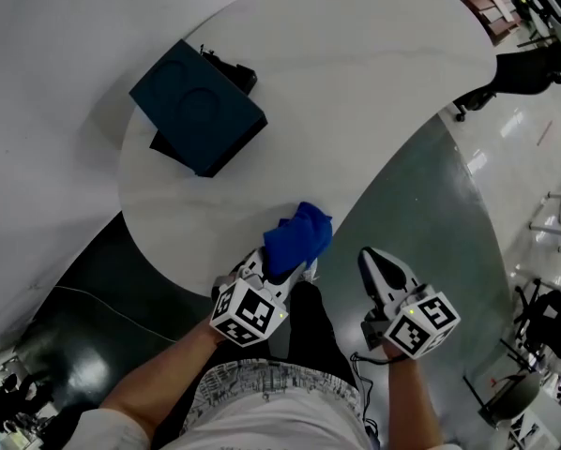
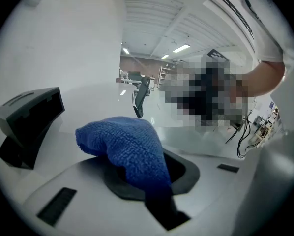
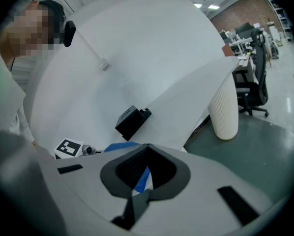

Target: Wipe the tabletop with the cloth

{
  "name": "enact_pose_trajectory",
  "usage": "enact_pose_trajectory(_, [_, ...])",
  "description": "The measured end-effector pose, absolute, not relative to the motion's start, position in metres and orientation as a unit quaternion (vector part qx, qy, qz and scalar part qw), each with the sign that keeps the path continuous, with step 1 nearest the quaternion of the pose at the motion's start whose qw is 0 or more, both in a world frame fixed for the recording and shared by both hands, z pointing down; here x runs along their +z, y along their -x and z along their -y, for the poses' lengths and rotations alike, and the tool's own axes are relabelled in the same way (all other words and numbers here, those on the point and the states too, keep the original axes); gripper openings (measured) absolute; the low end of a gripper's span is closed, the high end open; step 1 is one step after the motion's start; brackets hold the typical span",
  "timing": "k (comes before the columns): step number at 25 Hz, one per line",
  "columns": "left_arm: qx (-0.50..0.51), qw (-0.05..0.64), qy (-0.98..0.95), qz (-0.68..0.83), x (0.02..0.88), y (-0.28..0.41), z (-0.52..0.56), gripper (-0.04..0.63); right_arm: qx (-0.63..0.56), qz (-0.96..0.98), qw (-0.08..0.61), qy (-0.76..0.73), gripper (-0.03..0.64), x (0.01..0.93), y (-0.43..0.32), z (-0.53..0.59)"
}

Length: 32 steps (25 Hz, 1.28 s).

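Left gripper (image 1: pixel 282 272) fingers clamp cloth (image 1: pixel 297 240) at tabletop (image 1: pixel 356 92) edge. Right gripper (image 1: pixel 379 268) fingers pressed together, empty, over floor (image 1: pixel 431 214).

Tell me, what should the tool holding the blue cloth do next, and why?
Probably lower the left tool so the blue cloth presses onto the white tabletop: it sits bunched in the tool at the table's near edge, bare top ahead.
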<state>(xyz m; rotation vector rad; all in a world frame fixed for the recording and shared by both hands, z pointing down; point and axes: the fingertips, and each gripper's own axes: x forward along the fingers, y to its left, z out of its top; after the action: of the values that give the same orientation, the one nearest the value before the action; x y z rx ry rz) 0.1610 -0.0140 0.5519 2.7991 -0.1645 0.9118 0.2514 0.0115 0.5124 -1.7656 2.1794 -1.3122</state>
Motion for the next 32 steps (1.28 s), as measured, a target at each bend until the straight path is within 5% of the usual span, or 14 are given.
enact_pose_trajectory(32, [0.164, 0.005, -0.962, 0.216, 0.360, -0.054, 0.134, 0.072, -0.277, -0.805, 0.021, 0.524, 0.006, 0.368, -0.154, 0.085])
